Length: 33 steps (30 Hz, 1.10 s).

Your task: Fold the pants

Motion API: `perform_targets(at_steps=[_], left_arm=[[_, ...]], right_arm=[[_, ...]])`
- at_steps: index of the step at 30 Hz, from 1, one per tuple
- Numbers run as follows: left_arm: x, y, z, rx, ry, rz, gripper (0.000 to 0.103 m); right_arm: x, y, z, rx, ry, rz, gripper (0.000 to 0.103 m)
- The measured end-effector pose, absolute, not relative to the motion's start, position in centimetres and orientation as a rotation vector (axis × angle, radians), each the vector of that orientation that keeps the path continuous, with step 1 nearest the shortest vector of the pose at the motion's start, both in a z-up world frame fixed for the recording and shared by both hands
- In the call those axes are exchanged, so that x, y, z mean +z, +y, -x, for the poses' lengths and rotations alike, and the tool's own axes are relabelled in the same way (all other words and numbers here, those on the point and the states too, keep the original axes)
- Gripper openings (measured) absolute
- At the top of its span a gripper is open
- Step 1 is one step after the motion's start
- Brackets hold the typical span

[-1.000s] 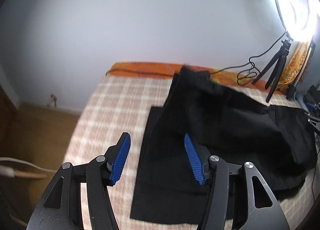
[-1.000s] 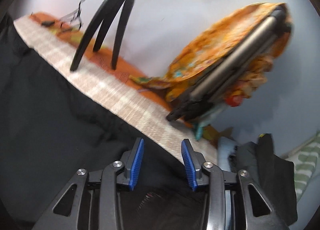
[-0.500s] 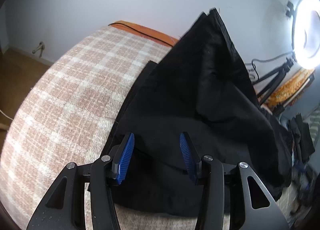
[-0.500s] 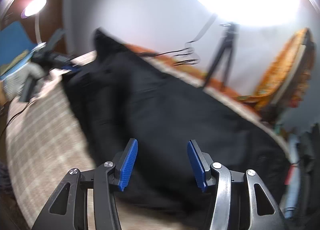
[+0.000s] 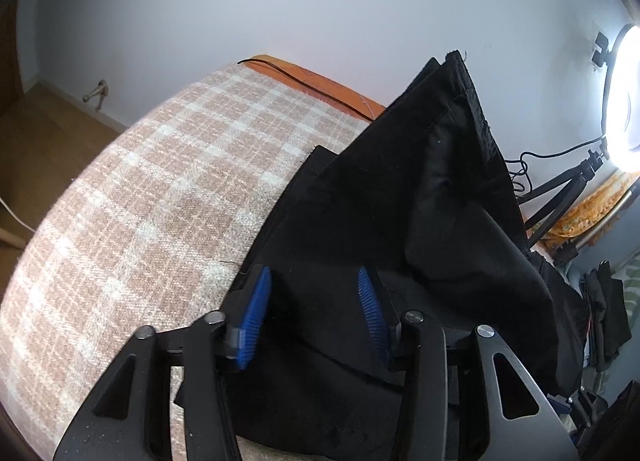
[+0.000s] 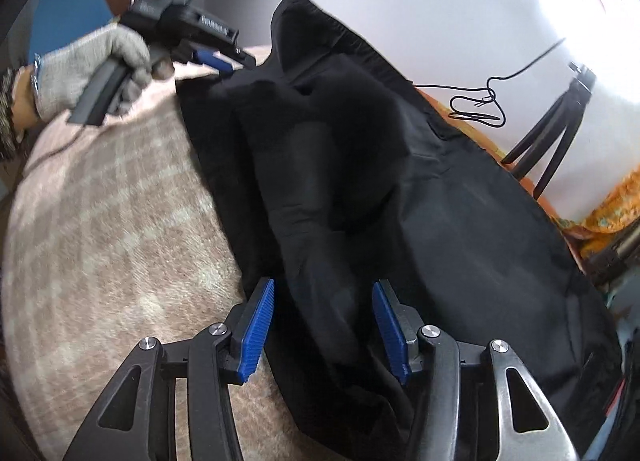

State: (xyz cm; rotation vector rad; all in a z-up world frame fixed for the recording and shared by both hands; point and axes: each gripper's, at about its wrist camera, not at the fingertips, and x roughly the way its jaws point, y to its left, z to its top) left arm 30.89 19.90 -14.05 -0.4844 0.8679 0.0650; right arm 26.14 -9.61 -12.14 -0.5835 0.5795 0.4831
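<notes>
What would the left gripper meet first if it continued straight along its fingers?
Most likely the black pants: the left gripper is open with dark cloth directly between and ahead of its fingers. Exact depth is unclear.

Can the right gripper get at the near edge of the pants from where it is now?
Probably yes. The right gripper is open with the pants lying between its fingers, and nothing covers that edge.

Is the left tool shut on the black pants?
No, the left tool is open, its blue pads apart over the pants.
</notes>
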Motion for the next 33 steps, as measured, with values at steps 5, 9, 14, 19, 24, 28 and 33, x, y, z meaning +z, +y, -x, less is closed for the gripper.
perform_targets(at_steps=[5,9,14,19,24,28,33], left_arm=[[-14.3,21.5,-30.4,0.059,0.855,0.558,0.010],[-13.9,21.6,-30.0,0.064,0.856,0.531,0.013],[-14.2,22.3,-29.6,0.113,0.891,0.551,0.041],[-14.1,22.3,-29.5,0.107,0.889,0.550,0.041],[-13.1,22.3,-29.2,0.115,0.876,0.540,0.040],[-12.4,22.7,-28.2,0.129,0.877,0.502,0.040],[-13.2,22.1,-27.3,0.104,0.936,0.462,0.040]], right_arm=[[-11.4,-10.2,-26.6,0.485,0.584,0.535,0.026],[-11.0,-11.0,-26.7,0.460,0.575,0.510,0.002],[-7.8,-12.9,-25.0,0.566,0.488,0.365,0.001],[-5.8,-13.4,-23.5,0.575,0.437,0.393,0.001],[-9.0,-11.1,-24.4,0.538,0.537,0.512,0.001],[-11.8,-9.9,-24.6,0.517,0.593,0.631,0.001],[-11.4,-10.6,-25.4,0.494,0.598,0.605,0.001]])
